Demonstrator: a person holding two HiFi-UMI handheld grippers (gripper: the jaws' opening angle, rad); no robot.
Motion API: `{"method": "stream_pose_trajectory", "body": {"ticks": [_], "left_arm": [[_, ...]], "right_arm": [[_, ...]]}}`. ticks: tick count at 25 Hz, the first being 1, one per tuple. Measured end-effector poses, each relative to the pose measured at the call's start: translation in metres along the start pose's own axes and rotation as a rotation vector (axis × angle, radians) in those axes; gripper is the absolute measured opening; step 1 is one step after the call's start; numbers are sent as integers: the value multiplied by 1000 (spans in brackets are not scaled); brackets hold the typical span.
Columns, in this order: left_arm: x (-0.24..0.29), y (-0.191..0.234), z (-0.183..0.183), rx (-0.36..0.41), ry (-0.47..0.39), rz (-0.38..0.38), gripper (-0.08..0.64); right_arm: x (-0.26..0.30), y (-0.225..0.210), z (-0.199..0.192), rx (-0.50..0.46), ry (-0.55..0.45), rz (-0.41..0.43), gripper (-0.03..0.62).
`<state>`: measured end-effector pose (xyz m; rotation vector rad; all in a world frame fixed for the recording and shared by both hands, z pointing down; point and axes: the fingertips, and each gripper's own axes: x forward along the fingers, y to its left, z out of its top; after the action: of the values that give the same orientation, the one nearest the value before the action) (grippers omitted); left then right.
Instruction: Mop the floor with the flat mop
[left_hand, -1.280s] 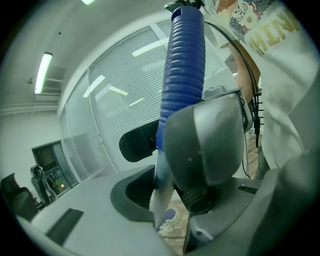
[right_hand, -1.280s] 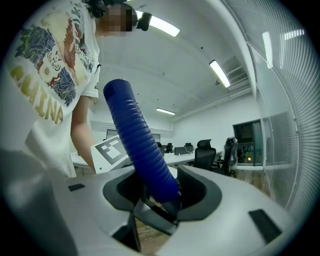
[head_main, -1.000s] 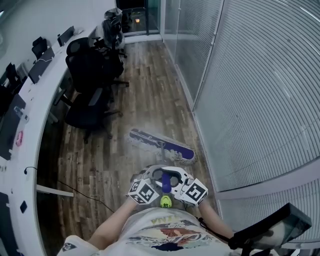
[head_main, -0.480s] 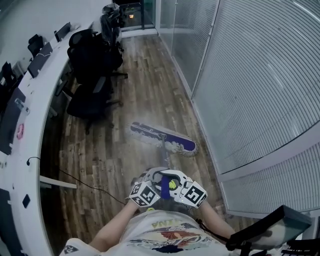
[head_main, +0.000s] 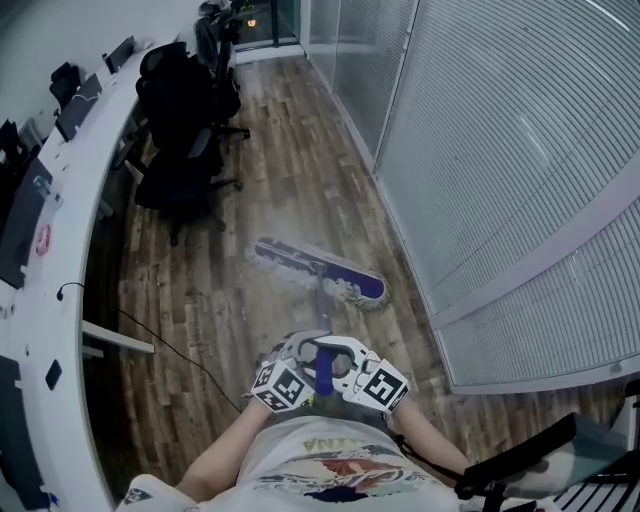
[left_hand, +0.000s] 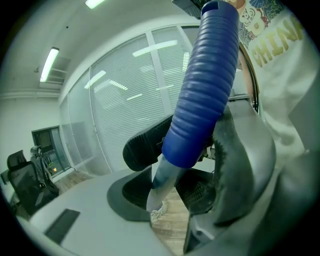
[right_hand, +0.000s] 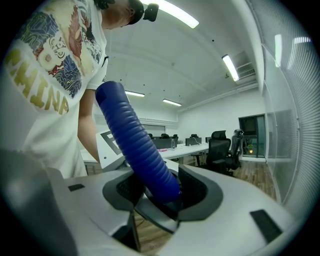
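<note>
1. Where the wooden floor (head_main: 290, 170) runs ahead, the flat mop head (head_main: 320, 273) lies on the boards, straight out from both grippers, its long axis crosswise and slanted.
2. The head is purple with a pale fringe.
3. The left gripper (head_main: 300, 360) and the right gripper (head_main: 348, 364), equally near, both clamp the blue ribbed grip (head_main: 325, 372).

Mop: purple-blue cloth flat mop head (head_main: 320, 273) w/ off-white fringe, ribbed blue plastic handle grip (left_hand: 202, 90), pale silver-grey shaft (left_hand: 161, 177). Light grey shells on left gripper (left_hand: 182, 160) & right gripper (right_hand: 160, 192), black ridged pads, cubes w/ blk-&-wht square markers. Wood-plank floor (head_main: 290, 180) streaky brown/grey; office chairs (head_main: 180, 110) black, curved desk (head_main: 75, 210) white, slatted wall panels (head_main: 500, 150) pale grey w/ fine horiz. lines.
</note>
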<state>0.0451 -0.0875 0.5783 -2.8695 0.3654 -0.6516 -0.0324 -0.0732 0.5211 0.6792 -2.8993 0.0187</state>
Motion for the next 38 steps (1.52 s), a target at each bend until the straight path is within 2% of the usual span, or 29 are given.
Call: {"method": "stream_pose_trajectory", "body": {"ticks": [3,7,10,14,16,20,23,27,30,34,38], "left_arm": [[-16,-45,3,-10,8,15,121],[-24,-111,19,-34,26,51,122],[-23,-169,33,-41,40,78,123],[-29,-237,40,-67,57,105,124],[-37,-261,44,-87,63,124,126],[-45,-289,50,-100,82,139,126],[-39,-295,44,-98,94,145,126],[-30,-284,49,-47,97,130,124],[-23,-261,48,-32,94,142,121],[-18,-227,36,-53,92,154,122],[-16,-170,21,-71,79,164,123]], "right_arm": [[-19,45,-4,-31,10,25,189],[-63,102,-3,24,-27,44,189],[-107,146,-11,-21,-25,79,189],[-149,203,-21,-15,-34,102,189],[-162,227,-23,-46,-21,126,189],[-178,253,-23,-44,-20,155,189],[-183,255,-31,-45,-45,161,189],[-183,240,-29,-54,-63,161,189],[-174,219,-28,-58,-52,182,189],[-152,192,-33,-58,-24,194,189],[-112,149,-27,-57,-25,190,190]]}}
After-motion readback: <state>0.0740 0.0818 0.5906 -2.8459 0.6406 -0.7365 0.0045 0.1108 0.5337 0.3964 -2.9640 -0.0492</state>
